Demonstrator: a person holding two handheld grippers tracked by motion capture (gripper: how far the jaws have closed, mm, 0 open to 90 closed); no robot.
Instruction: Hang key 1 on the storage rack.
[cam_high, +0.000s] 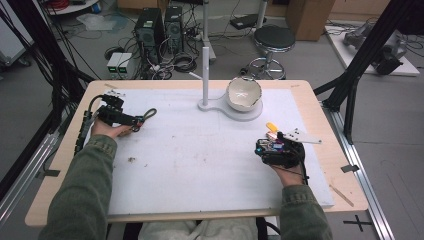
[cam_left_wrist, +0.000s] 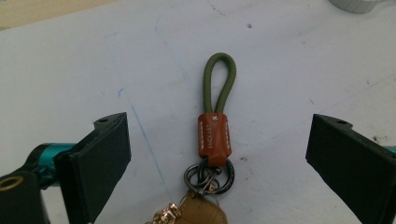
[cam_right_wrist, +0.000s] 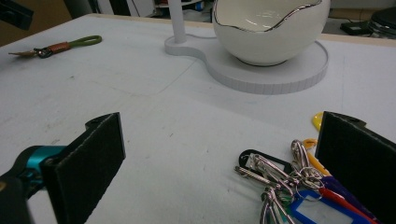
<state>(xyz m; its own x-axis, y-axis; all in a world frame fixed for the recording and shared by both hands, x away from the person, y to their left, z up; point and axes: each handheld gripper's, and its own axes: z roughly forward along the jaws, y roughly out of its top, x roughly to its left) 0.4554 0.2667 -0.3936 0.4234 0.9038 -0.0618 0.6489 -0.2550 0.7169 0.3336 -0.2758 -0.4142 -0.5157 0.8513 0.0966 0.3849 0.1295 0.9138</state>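
Bottom edge of the left gripper view is chopping off the keychain below its rings. Right gripper view's edge and jaw are hiding part of the key bunch.

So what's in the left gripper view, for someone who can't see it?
A keychain with a green cord loop and a brown leather tab lies on the white table. It sits between the two black pads of the open left claw, which don't touch it. Metal rings hang at its lower end.

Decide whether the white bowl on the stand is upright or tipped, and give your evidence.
Upright. The white bowl sits on the round stand base with its silver-edged rim facing up; the high view looks down into its open inside.
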